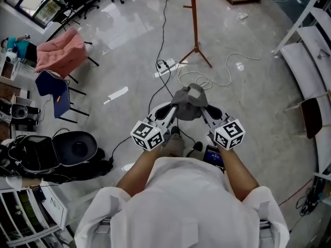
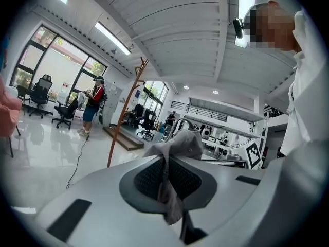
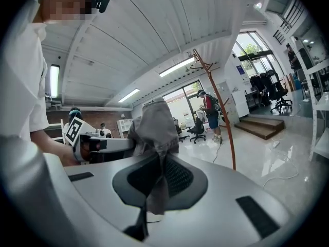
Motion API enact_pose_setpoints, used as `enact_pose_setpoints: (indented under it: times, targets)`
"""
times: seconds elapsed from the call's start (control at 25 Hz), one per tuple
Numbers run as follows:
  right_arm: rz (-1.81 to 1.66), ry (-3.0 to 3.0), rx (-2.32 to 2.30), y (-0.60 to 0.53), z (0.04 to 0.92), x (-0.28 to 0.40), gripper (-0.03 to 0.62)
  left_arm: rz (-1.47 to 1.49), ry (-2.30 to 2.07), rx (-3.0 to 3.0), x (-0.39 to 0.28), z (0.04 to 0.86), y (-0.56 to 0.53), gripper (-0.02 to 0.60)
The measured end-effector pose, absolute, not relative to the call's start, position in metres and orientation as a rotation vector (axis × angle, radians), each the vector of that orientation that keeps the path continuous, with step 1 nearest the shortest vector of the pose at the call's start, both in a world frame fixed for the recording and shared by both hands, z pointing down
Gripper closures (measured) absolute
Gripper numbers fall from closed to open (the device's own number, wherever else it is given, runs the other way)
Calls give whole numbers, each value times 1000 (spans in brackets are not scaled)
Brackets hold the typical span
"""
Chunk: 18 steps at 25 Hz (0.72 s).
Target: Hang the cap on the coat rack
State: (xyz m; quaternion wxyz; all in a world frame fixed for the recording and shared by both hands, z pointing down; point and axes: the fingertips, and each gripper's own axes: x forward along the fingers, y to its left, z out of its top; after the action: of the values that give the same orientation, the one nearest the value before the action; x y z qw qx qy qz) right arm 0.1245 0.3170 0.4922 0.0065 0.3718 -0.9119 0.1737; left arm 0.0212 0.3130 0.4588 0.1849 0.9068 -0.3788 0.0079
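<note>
My left gripper [image 1: 175,107] and right gripper [image 1: 202,108], each clamped on one edge of the cap [image 1: 189,101], hold it stretched between them above the floor [image 1: 129,50]. The rack [image 1: 194,19] stands well ahead. Cables [image 1: 207,79] lie between us, with chairs [image 1: 59,56] at left and shelves [image 1: 305,61] at right.

Interior scene under bright, even light. Daylight enters through tall windows [image 2: 54,81], supplemented by ceiling strip lamps [image 2: 113,37]. The polished floor [image 1: 129,30] carries pale patches of glare, and shadows are faint and soft-edged. Both gripper views show strong fisheye bending with dark, vignetted corners. The cap [image 2: 180,145] fabric nearest the lens is slightly soft. The head view curves straight lines towards its edges.
</note>
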Motion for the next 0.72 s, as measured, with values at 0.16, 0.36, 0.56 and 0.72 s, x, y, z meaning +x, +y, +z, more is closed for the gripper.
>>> enact_pose_setpoints:
  times: [0.16,0.36,0.56,0.72]
  targets:
    - [541,-2850,1172,327,500,128,563,25,-1055,2555,25,467,322,549]
    - [519,-2847,1185,322,504,132,563,-17,-1059,2565,28,472,315,555]
    - [521,-2825,1216,302,504,131,563,-46,-1001,2571,28,474,297,557]
    - [523,-2812,1223,271,504,120,563,-66,-979,2571,17,474,265,557]
